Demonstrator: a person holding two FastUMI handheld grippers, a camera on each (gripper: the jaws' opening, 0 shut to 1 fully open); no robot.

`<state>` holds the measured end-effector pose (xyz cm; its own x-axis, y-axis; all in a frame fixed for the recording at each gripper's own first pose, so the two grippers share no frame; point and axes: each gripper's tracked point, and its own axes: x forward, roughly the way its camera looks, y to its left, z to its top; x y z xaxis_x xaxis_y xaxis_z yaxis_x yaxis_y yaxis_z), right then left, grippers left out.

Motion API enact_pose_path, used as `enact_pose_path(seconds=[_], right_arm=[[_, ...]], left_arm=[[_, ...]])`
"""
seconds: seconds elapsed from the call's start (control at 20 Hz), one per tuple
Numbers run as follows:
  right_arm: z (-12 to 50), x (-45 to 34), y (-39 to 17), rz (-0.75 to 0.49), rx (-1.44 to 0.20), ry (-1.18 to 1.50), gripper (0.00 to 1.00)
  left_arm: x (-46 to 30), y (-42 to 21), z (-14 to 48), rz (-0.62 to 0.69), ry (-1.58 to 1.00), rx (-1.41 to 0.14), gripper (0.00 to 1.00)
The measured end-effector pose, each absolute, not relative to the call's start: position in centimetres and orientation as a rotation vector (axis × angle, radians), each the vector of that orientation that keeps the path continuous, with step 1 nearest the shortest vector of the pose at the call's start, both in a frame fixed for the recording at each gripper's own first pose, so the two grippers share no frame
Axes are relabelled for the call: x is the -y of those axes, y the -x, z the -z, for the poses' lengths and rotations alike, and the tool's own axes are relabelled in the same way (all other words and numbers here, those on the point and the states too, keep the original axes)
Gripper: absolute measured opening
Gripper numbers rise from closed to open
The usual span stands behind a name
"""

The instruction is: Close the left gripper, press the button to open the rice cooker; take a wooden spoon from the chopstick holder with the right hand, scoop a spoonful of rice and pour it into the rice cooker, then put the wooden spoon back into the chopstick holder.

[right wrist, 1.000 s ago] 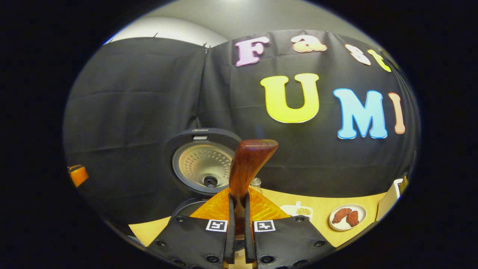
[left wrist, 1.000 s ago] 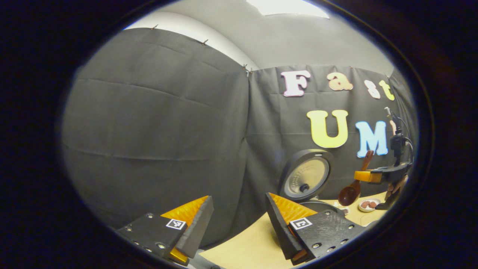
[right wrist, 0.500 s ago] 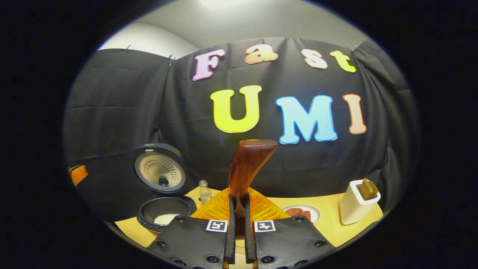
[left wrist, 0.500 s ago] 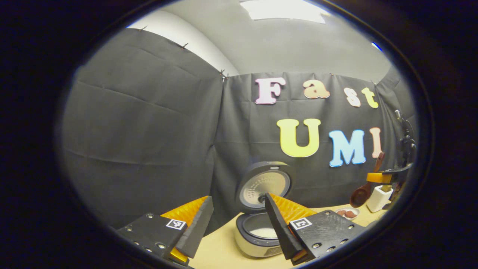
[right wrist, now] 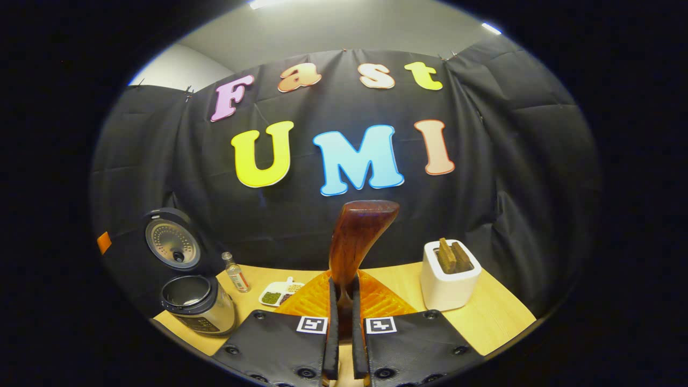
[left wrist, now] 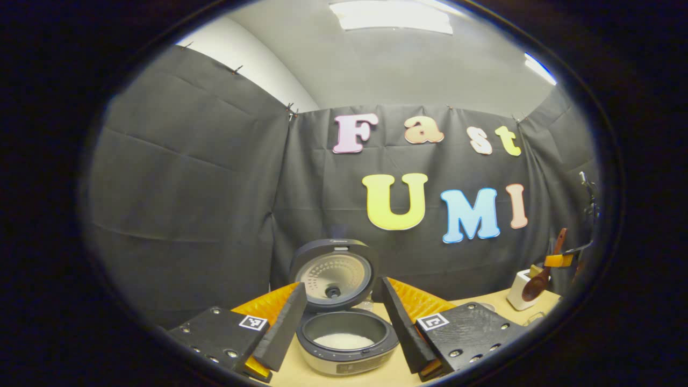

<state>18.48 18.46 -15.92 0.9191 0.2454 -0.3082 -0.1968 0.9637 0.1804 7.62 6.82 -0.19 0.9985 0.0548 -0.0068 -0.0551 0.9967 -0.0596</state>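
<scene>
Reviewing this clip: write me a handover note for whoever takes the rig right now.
Left gripper: open, holding nothing, facing the open dark round rice cooker, which has white rice in its pot.
Right gripper: shut on the reddish-brown wooden spoon, near the white chopstick holder on the wooden table.
Done: lid opened, rice in the cooker.
Left: lower the spoon into the holder and release.
</scene>
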Motion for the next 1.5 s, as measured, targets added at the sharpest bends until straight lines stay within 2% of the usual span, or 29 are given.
enact_pose_path(seconds=[0.05, 0.1, 0.55, 0.65, 1.05, 1.5], right_arm=[[16.3, -17.2, -18.3, -0.21, -0.341, -0.153, 0.08], [16.8, -16.2, -18.2, -0.192, -0.349, -0.158, 0.12], [21.8, -9.9, -15.9, -0.079, -0.444, -0.219, 0.12], [22.9, -9.4, -15.1, -0.066, -0.468, -0.232, 0.12], [27.5, -8.8, -12.9, -0.044, -0.558, -0.285, 0.12], [32.0, -9.5, -11.4, -0.017, -0.675, -0.374, 0.12]], left_arm=[[-6.0, -7.8, -0.2, -0.045, 0.057, -0.001, 0.83], [-5.3, -7.9, -0.5, -0.035, 0.053, 0.002, 0.83], [-0.5, -8.3, -1.2, 0.027, 0.03, 0.001, 0.85], [-0.2, -8.2, -1.3, 0.032, 0.025, -0.001, 0.83], [0.1, -8.3, -1.1, 0.032, 0.019, -0.009, 0.85], [-2.5, -7.3, -0.8, -0.008, 0.015, -0.02, 0.83]])
